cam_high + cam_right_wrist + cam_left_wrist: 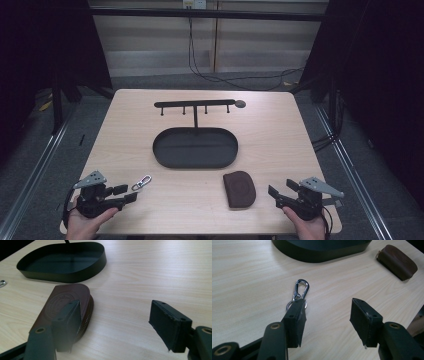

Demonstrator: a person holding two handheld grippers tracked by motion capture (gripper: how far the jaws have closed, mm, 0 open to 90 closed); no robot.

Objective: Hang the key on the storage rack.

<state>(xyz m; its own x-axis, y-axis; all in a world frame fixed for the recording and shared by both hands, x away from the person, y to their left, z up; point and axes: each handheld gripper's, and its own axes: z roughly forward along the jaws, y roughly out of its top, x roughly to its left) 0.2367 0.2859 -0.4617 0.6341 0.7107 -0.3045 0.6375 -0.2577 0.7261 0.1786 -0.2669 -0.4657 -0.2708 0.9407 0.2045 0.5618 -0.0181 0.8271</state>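
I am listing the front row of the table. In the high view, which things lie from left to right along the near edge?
Left hand-held gripper → small silver metal carabiner clip → brown leather zipped pouch → right hand-held gripper.

The high view looks forward and down from above the near edge of the surface (280, 125), taking in its whole top and the floor beyond. The left gripper view sits low and close over the surface, looking along the left tool (325, 315) toward the black tray (319, 250), with a carabiner clip (300, 290) just ahead. The right gripper view is equally low and close, looking along the right tool (117, 320) toward the same tray. All three share the tray and the brown pouch (65, 302).
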